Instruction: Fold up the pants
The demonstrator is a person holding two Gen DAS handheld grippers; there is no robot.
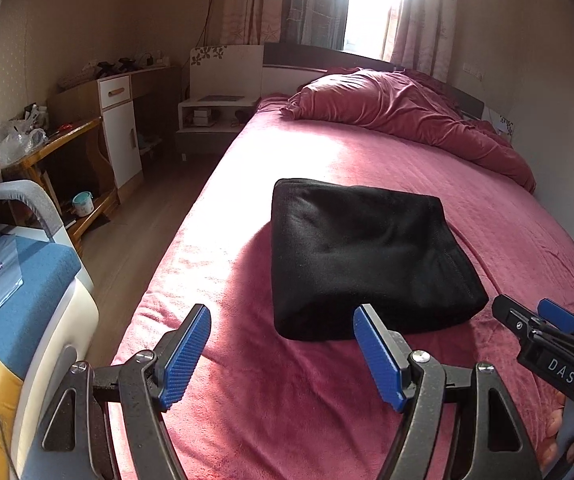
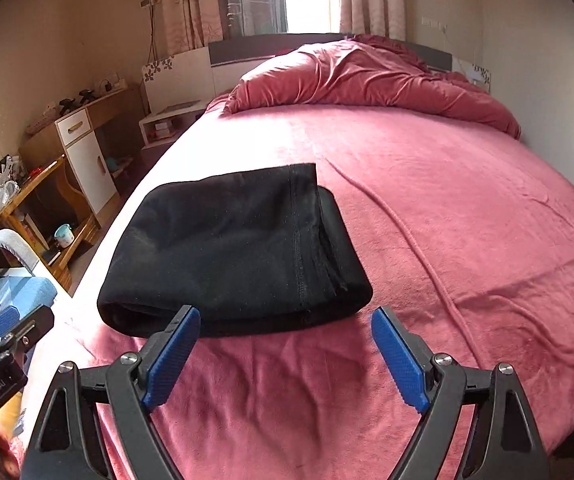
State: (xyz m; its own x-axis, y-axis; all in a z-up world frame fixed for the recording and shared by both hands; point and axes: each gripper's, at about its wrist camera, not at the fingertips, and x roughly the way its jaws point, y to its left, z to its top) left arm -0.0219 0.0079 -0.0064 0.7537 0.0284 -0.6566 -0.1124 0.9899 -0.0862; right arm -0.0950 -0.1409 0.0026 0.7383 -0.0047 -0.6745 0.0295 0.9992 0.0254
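Black pants (image 1: 363, 256) lie folded into a compact thick rectangle on the red bed (image 1: 247, 392); in the right wrist view the pants (image 2: 231, 252) show a stitched hem on top. My left gripper (image 1: 283, 316) hangs open just short of the bundle's near edge, nothing between its blue pads. My right gripper (image 2: 285, 318) is also open, above the sheet at the bundle's near right corner, holding nothing. The right gripper (image 1: 535, 316) shows at the right edge of the left wrist view, and the left gripper (image 2: 11, 328) at the left edge of the right wrist view.
A crumpled red duvet (image 1: 407, 112) is piled at the head of the bed. Left of the bed are wood floor, a white nightstand (image 1: 215, 112), a desk with drawers (image 1: 119, 120), a cluttered wooden table (image 1: 55, 148) and a blue chair (image 1: 19, 280).
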